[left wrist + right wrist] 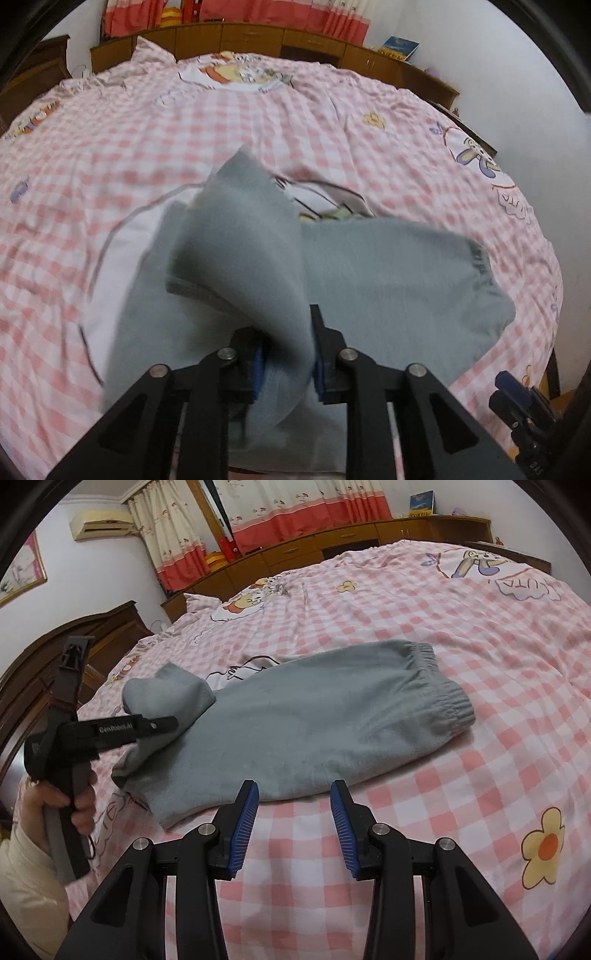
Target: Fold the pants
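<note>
Grey pants (pixel 314 723) lie on the bed, waistband (pixel 443 679) to the right, leg end to the left. My left gripper (pixel 286 365) is shut on the leg end of the pants (pixel 258 251) and holds it lifted above the rest of the fabric. It also shows in the right wrist view (pixel 162 723), at the pants' left end, held in a hand. My right gripper (pixel 293 827) is open and empty, just in front of the pants' near edge, above the bedcover. It shows at the lower right of the left wrist view (pixel 517 402).
The pink-and-white checked bedcover (pixel 461 775) with cartoon prints covers the whole bed. A dark wooden headboard (pixel 103 631) stands at the left. Wooden cabinets (pixel 314 550) and curtains line the far wall. A pillow (pixel 151 53) lies at the far corner.
</note>
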Available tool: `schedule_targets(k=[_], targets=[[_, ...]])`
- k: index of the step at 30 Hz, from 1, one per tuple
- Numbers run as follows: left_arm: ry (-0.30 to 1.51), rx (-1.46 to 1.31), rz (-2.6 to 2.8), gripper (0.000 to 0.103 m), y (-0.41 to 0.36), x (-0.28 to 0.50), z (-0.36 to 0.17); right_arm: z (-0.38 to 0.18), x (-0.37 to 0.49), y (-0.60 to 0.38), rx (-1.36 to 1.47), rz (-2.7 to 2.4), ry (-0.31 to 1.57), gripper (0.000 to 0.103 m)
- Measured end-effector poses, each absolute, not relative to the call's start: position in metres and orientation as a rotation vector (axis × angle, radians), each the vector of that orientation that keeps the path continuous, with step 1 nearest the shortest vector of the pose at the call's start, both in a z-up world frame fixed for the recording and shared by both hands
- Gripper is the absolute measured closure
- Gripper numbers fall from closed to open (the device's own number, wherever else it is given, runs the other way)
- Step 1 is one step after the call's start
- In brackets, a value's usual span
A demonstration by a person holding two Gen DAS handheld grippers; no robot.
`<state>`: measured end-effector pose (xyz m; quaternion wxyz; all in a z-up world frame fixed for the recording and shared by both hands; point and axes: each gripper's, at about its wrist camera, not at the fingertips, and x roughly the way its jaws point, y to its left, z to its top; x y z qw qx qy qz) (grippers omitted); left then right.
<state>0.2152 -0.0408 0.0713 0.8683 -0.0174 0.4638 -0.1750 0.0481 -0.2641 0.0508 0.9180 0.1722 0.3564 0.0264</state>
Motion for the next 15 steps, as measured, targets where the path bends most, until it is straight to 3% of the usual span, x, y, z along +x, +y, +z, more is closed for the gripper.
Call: schedule_targets(k=[1, 4, 8, 12, 15], targets=[[0.979, -0.046, -0.372, 0.066, -0.043, 0.213, 0.068, 0.050, 0.048, -0.265, 0.357, 0.055, 0.736, 0.062], [0.988, -0.057, -0.394, 0.051, -0.046, 0.201, 0.063, 0.046, 0.049, -0.263, 0.358, 0.053, 0.754, 0.062], [0.975, -0.028, -0.384, 0.046, -0.047, 0.186, 0.062, 0.040, 0.052, -0.261, 0.366, 0.055, 0.781, 0.062], [0.963, -0.034, -0.340, 0.029, -0.036, 0.167, 0.065, 0.036, 0.054, -0.256, 0.369, 0.067, 0.799, 0.062], [0.966, -0.072, -0.338, 0.028, -0.022, 0.152, 0.066, 0.036, 0.056, -0.251, 0.363, 0.075, 0.809, 0.062]])
